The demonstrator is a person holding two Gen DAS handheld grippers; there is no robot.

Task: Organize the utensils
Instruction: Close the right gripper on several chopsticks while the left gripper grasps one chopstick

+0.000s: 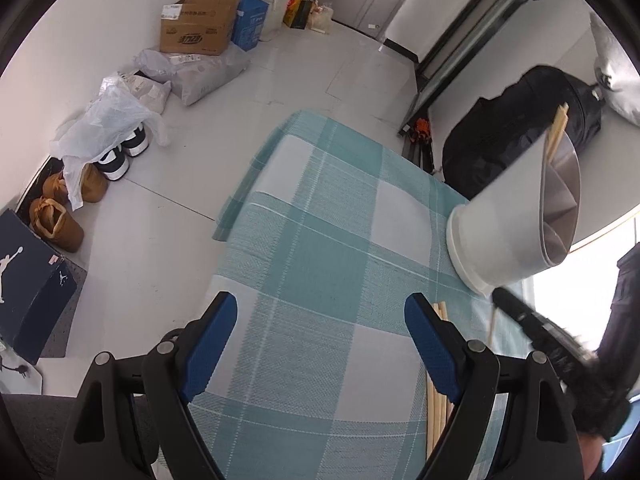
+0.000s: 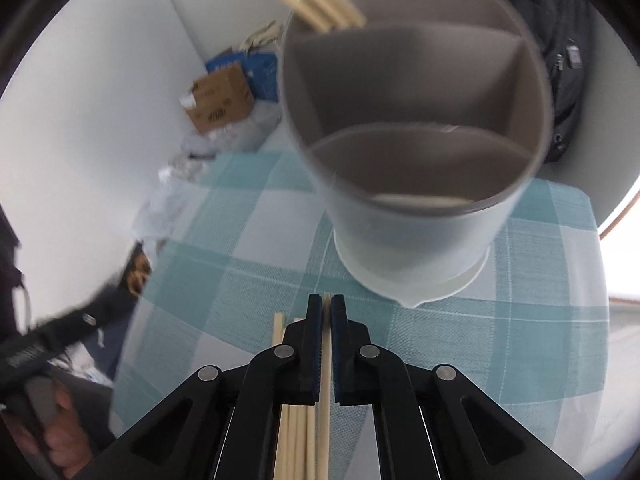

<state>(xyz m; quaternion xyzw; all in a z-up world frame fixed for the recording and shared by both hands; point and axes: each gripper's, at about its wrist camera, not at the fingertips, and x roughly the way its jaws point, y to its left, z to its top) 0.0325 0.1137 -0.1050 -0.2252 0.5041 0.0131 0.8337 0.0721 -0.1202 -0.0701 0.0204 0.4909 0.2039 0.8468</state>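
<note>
Left gripper (image 1: 318, 340), black with blue pads, hovers over the teal-and-white checked tablecloth (image 1: 320, 240); jaws spread wide, nothing between them. Just beside its right finger lies a bundle of pale wooden chopsticks (image 1: 436, 400) on the cloth. Beyond them, at the cloth's right side, stands a grey cylindrical utensil holder with inner dividers (image 1: 516, 216), a few chopstick tips poking out of its far compartment. Right gripper (image 1: 494, 314) enters from the lower right, motion-blurred, with a chopstick at its tip. Behind the holder: a black backpack (image 1: 520, 132). On the floor to the left: cardboard boxes (image 1: 196, 26), plastic bags, black-and-white sneakers (image 1: 124, 152), a dark shoebox (image 1: 32, 280). Cloth between the left fingers and the table's far edge is open.

Right wrist view: right gripper (image 2: 326, 312) jaws pressed together on a single pale chopstick (image 2: 326, 368), which runs lengthwise between the pads. Remaining loose chopsticks (image 2: 294, 436) lie under and just left of the fingers. Holder (image 2: 416, 148) stands directly ahead, near the fingertips, blurred; three compartments visible, chopsticks (image 2: 316, 2) leaning out of the far-left one, another pale stick lying low in the nearest one. Left gripper (image 2: 60, 340) is a dark blur at the left edge. Bare cloth lies right of the holder, up to the table's right edge.
</note>
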